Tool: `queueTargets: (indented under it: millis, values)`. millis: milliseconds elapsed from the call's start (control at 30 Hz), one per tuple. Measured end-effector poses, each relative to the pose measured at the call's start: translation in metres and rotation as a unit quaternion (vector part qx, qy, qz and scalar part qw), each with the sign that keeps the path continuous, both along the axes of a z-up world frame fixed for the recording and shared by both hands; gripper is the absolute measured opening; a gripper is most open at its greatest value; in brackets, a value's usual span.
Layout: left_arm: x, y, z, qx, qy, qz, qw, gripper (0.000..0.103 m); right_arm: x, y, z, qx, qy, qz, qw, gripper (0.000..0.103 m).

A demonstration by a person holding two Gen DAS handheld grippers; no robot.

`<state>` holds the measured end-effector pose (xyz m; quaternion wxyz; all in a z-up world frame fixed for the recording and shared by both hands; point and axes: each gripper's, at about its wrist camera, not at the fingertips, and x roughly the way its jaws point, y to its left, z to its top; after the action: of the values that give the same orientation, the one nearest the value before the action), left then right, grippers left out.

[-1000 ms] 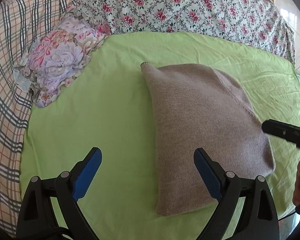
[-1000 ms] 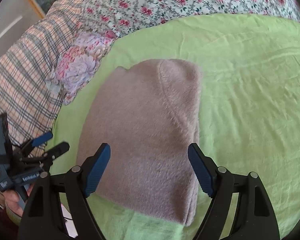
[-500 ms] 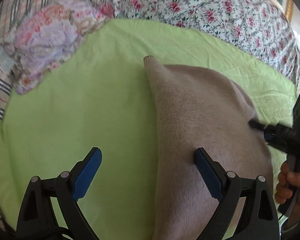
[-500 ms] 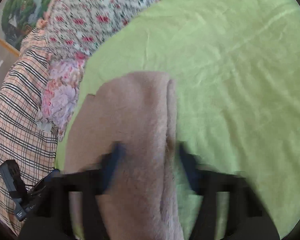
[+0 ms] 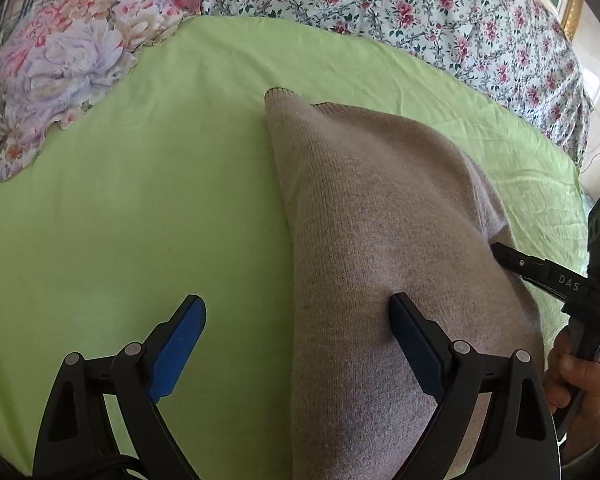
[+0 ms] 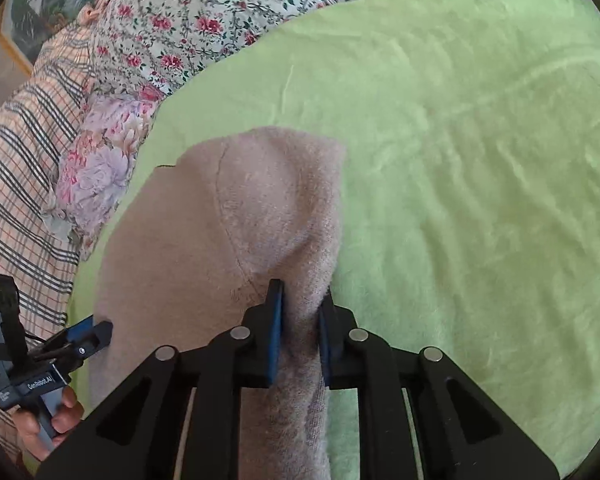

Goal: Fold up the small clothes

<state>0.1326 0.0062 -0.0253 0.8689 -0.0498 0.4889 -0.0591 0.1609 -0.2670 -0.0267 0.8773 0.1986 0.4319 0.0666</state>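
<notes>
1. Taupe knit garment point(image 5: 380, 248) lies on the green bed sheet point(image 5: 140, 208), already doubled into a narrow panel.
2. Right gripper point(image 6: 300, 320) is clamped on its right edge; left gripper point(image 5: 296, 332) hangs spread wide over the left edge.
3. Likely midway: another fold remains.

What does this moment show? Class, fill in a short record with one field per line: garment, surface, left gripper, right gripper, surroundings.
garment: taupe knit sweater, folded, lying on the sheet
surface: green bedsheet
left gripper: left gripper open, its jaws straddling the sweater's left edge
right gripper: right gripper shut on the sweater's right edge
surroundings: floral pillow, rose-print quilt, plaid blanket
</notes>
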Motion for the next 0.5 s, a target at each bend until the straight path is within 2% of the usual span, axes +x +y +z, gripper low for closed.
queueTargets:
  millis: [200, 300, 367, 500]
  values:
    - [-0.020, -0.002, 0.018, 0.030, -0.013, -0.003, 0.9995, 0.092, -0.019, 0.000, 0.022, -0.007, -0.016, -0.010, 1.000, 0.026]
    - [-0.037, -0.004, 0.025, 0.044, -0.021, -0.009, 0.9987, 0.092, -0.041, 0.006, 0.037, -0.007, -0.032, 0.000, 0.999, 0.040]
    - [-0.049, -0.006, 0.029, 0.056, -0.028, -0.012, 0.9980, 0.092, -0.056, 0.012, 0.044, -0.015, -0.044, 0.011, 0.999, 0.047]
    - [-0.075, -0.007, 0.034, 0.071, -0.035, -0.017, 0.9967, 0.092, -0.085, 0.024, 0.050, -0.030, -0.051, 0.025, 0.998, 0.049]
